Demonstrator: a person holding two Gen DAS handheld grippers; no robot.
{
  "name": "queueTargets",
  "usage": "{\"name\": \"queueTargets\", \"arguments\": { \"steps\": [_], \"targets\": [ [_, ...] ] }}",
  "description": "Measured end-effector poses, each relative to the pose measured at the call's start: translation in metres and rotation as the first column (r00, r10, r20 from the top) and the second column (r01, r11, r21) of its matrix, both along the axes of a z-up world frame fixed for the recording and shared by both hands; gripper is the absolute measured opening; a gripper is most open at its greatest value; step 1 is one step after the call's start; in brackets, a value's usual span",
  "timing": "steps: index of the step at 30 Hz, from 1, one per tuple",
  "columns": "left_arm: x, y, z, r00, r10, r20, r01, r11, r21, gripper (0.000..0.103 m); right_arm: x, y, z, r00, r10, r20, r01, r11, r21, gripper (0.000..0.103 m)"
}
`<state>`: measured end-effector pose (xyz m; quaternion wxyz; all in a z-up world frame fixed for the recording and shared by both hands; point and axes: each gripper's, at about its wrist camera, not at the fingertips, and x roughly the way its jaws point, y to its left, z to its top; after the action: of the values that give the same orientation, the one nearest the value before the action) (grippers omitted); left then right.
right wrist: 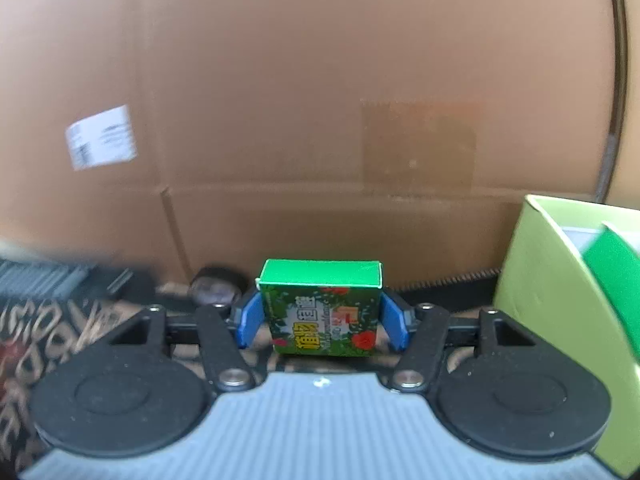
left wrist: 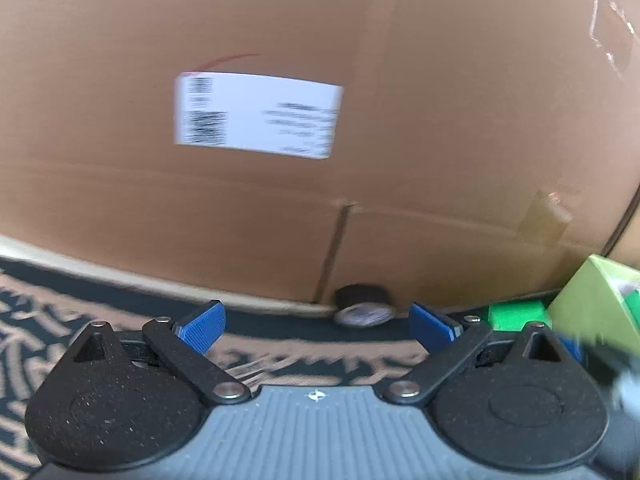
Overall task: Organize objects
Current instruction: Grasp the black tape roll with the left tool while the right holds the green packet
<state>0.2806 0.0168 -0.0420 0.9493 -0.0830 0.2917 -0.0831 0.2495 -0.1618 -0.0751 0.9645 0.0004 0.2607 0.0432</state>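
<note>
My right gripper (right wrist: 322, 320) is shut on a small green box (right wrist: 320, 304) with a flower print and yellow characters, held just above the patterned cloth. A lime-green open carton (right wrist: 552, 304) stands right of it, with another green box inside. My left gripper (left wrist: 316, 326) is open and empty, low over the cloth. In the left wrist view the green box (left wrist: 516, 316) and the lime-green carton (left wrist: 592, 300) show at the right edge. A small dark round object (left wrist: 362, 306) lies against the cardboard ahead of the left gripper; it also shows in the right wrist view (right wrist: 218, 286).
A large brown cardboard box (left wrist: 280, 208) with a white shipping label (left wrist: 256, 114) fills the background of both views (right wrist: 320, 120). A dark cloth with a tan pattern (left wrist: 32, 320) covers the surface. A blurred grey object (right wrist: 44, 276) sits at the left of the right wrist view.
</note>
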Motion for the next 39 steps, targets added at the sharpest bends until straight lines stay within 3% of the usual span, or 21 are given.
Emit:
{"name": "queueTargets", "arguments": {
  "steps": [6, 8, 9, 10, 12, 15, 21, 26, 28, 33, 39],
  "targets": [
    [0.023, -0.03, -0.013, 1.0, -0.003, -0.007, 0.004, 0.998, 0.057, 0.096, -0.059, -0.011, 0.003, 0.999, 0.038, 0.0, -0.038, 0.999, 0.002, 0.06],
    [0.029, -0.034, -0.019, 0.999, -0.004, -0.037, 0.007, 0.998, 0.067, 0.078, -0.075, -0.009, 0.008, 0.999, 0.052, 0.002, -0.052, 0.999, 0.013, 0.061],
    [0.032, -0.034, -0.022, 0.998, -0.023, -0.061, 0.027, 0.998, 0.065, 0.052, -0.078, -0.007, 0.012, 0.999, 0.052, -0.002, -0.052, 0.998, 0.024, 0.061],
    [0.033, -0.032, -0.025, 0.996, -0.047, -0.081, 0.052, 0.997, 0.055, 0.047, -0.083, -0.007, 0.011, 0.999, 0.053, -0.005, -0.052, 0.998, 0.036, 0.061],
    [0.024, -0.029, -0.023, 0.996, -0.047, -0.078, 0.053, 0.995, 0.081, 0.047, -0.094, -0.011, 0.009, 0.998, 0.052, -0.02, -0.051, 0.997, 0.064, 0.061],
    [-0.005, -0.017, -0.017, 0.994, -0.077, -0.083, 0.082, 0.995, 0.061, 0.047, -0.117, -0.024, 0.007, 0.998, 0.046, -0.041, -0.041, 0.992, 0.12, 0.061],
    [-0.109, 0.002, 0.001, 0.974, -0.215, -0.075, 0.218, 0.975, 0.036, 0.047, -0.177, -0.038, 0.007, 0.998, 0.027, -0.05, -0.02, 0.992, 0.125, 0.062],
    [-0.186, 0.0, -0.007, 0.956, -0.277, -0.094, 0.285, 0.955, 0.079, 0.047, -0.219, -0.05, -0.001, 0.994, -0.002, -0.107, 0.014, 0.994, 0.108, 0.066],
    [-0.201, -0.002, -0.011, 0.961, -0.261, -0.096, 0.27, 0.958, 0.095, 0.058, -0.221, -0.047, -0.005, 0.993, -0.004, -0.116, 0.017, 0.994, 0.106, 0.075],
    [-0.198, -0.005, -0.022, 0.972, -0.22, -0.081, 0.227, 0.969, 0.095, 0.078, -0.23, -0.045, -0.001, 0.996, 0.001, -0.085, 0.005, 0.997, 0.073, 0.081],
    [-0.19, -0.013, -0.022, 0.97, -0.224, -0.096, 0.234, 0.964, 0.122, 0.079, -0.217, -0.036, -0.002, 0.996, 0.034, -0.08, -0.034, 0.999, 0.005, 0.081]
  ]
}}
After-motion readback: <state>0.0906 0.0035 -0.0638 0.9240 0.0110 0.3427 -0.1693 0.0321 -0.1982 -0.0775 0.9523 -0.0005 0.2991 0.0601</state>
